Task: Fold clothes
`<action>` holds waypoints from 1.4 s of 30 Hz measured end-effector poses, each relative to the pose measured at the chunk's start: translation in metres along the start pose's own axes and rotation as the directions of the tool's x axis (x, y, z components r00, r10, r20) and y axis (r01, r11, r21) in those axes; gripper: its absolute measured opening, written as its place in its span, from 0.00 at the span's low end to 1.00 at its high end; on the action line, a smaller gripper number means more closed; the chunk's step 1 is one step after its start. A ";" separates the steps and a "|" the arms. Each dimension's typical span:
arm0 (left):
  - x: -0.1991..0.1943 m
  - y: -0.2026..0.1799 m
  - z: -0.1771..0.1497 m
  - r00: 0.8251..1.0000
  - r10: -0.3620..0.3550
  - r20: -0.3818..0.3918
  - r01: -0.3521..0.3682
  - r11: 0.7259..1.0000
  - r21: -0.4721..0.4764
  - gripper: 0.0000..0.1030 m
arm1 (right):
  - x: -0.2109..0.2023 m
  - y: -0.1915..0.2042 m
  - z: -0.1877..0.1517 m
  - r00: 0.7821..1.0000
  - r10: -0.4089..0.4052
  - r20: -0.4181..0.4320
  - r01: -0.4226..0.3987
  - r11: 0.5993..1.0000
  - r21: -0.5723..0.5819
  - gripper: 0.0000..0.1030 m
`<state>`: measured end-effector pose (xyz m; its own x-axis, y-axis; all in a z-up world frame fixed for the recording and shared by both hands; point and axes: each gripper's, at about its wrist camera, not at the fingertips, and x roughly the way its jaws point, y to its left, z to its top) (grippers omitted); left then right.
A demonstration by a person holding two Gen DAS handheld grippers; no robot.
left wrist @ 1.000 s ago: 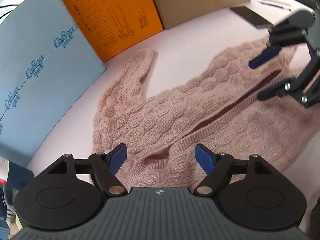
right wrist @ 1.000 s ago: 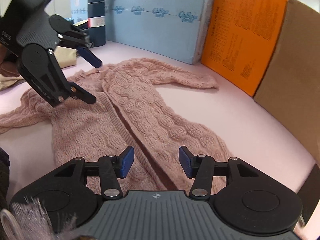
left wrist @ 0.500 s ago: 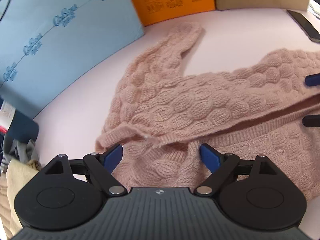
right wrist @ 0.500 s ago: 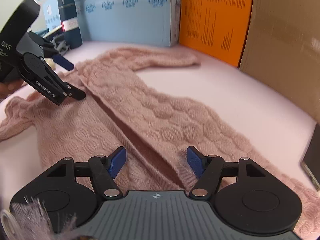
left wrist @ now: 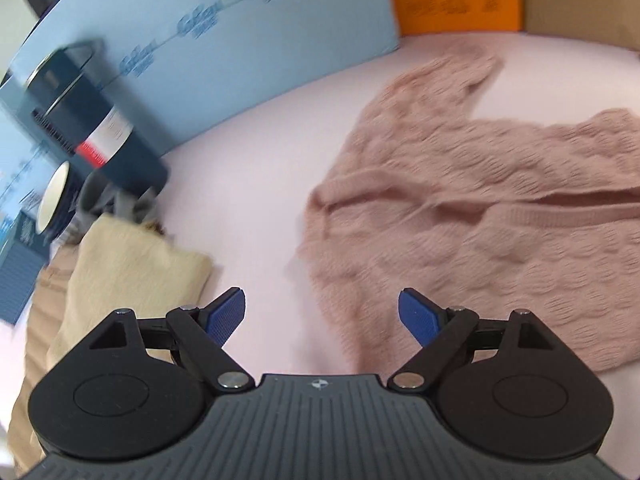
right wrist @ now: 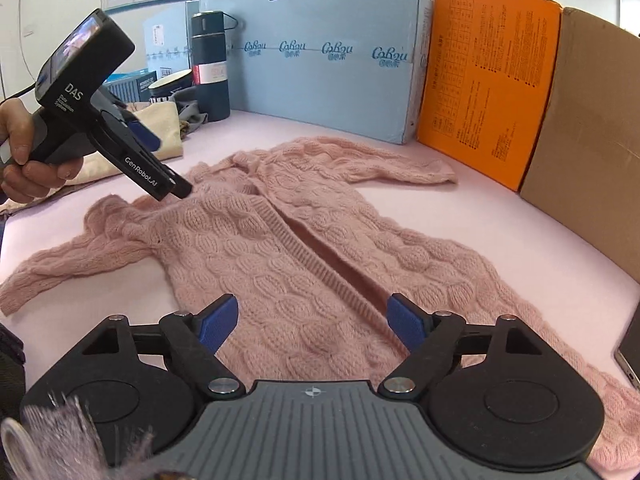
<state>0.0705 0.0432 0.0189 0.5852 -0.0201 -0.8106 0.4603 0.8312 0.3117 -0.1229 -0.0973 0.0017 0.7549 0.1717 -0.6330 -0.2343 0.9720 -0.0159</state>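
A pink cable-knit cardigan (right wrist: 280, 240) lies spread flat on the pink table, front opening up, both sleeves out to the sides. It also shows in the left wrist view (left wrist: 480, 200), blurred. My left gripper (left wrist: 322, 314) is open and empty, above bare table just left of the cardigan's collar end; in the right wrist view it (right wrist: 168, 168) hovers over the collar and shoulder. My right gripper (right wrist: 312, 320) is open and empty, low over the cardigan's hem near the button band.
A blue box (right wrist: 320, 60), an orange box (right wrist: 488, 92) and a brown carton (right wrist: 592, 140) line the back. A dark flask (right wrist: 210, 68), a mug (left wrist: 54, 200) and a cream cloth (left wrist: 128, 264) sit at the left. A phone (right wrist: 630, 348) lies at the right edge.
My left gripper has swung left off the cardigan's collar toward the cream cloth and flask. My right gripper has pulled back slightly and its jaws stand a little wider. The cardigan lies still.
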 end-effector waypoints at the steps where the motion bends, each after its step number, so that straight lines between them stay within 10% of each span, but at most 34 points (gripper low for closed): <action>1: 0.006 0.004 -0.005 1.000 0.003 -0.024 -0.003 1.000 -0.025 0.80 | -0.004 -0.001 -0.003 1.000 -0.005 0.002 0.005 1.000 0.012 0.78; 11: 0.022 0.024 -0.019 0.998 0.051 -0.039 -0.055 0.992 -0.118 0.94 | -0.012 -0.016 -0.048 0.990 -0.046 -0.132 0.067 0.985 0.159 0.88; 18: 0.027 0.041 -0.017 0.997 0.057 -0.051 -0.064 0.988 -0.138 0.98 | -0.037 -0.015 -0.053 0.999 -0.052 0.014 0.048 0.980 0.195 0.93; 28: 0.021 0.039 -0.019 0.990 0.132 -0.043 -0.135 0.986 -0.094 1.00 | -0.020 -0.014 -0.059 0.995 -0.045 -0.091 0.060 0.984 0.170 1.00; 33: -0.010 0.047 -0.036 0.985 0.164 0.049 -0.161 0.985 -0.061 0.99 | -0.039 -0.009 -0.052 0.999 -0.043 0.023 0.038 0.980 0.195 1.00; 42: -0.045 0.066 -0.095 0.998 -0.048 0.050 0.056 0.984 -0.166 0.99 | -0.032 0.027 -0.034 0.989 0.126 0.073 -0.130 0.989 0.063 1.00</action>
<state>0.0110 0.1518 0.0291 0.5954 -0.0877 -0.7986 0.3745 0.9097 0.1794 -0.1736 -0.0822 -0.0046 0.7623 0.3036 -0.5716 -0.2913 0.9496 0.1159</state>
